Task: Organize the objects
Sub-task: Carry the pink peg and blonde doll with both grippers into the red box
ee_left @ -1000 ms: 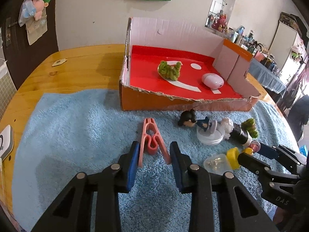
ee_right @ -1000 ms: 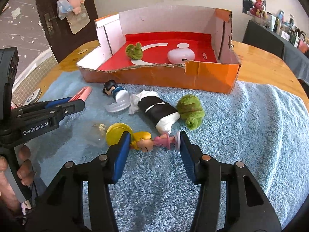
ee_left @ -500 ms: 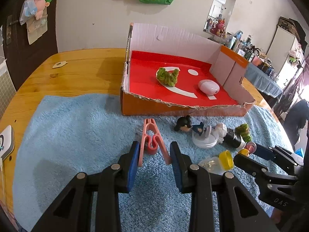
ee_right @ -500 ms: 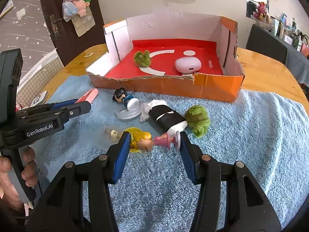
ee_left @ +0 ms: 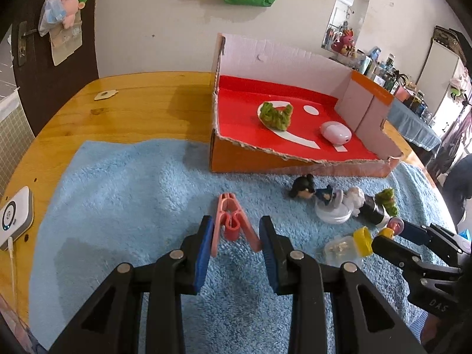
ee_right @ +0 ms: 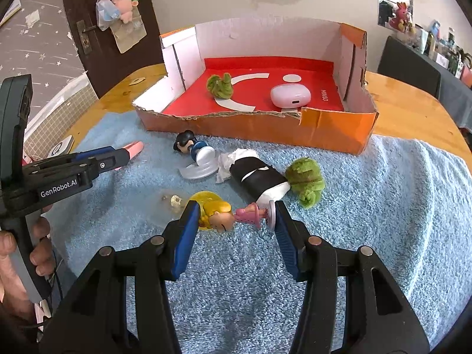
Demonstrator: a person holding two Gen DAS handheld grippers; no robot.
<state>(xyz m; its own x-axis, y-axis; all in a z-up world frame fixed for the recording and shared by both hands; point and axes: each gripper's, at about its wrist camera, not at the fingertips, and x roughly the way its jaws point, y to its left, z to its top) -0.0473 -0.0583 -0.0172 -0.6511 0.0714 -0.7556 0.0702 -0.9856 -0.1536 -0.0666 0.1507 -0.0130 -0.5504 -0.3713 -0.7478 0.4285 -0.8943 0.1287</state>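
My left gripper (ee_left: pixel 236 233) is shut on a pink clothes peg (ee_left: pixel 231 224), held over the blue towel (ee_left: pixel 132 194). My right gripper (ee_right: pixel 234 216) is shut on a small blonde doll in pink (ee_right: pixel 233 219), held end to end between the pads. It also shows in the left wrist view (ee_left: pixel 392 227). The open cardboard box with a red floor (ee_right: pixel 265 129) stands behind the towel. It holds a green fuzzy toy (ee_right: pixel 219 86) and a pink case (ee_right: pixel 290 96).
On the towel lie a black-haired figurine on a clear base (ee_right: pixel 193 155), a black and white roll (ee_right: pixel 259 177), a green fuzzy toy (ee_right: pixel 305 181) and a clear container with a yellow lid (ee_right: pixel 188 200). A white device (ee_left: pixel 14 218) sits at the table's left edge.
Both grippers have risen with the peg and the doll; the box and the towel look farther below. The jaws have not changed.
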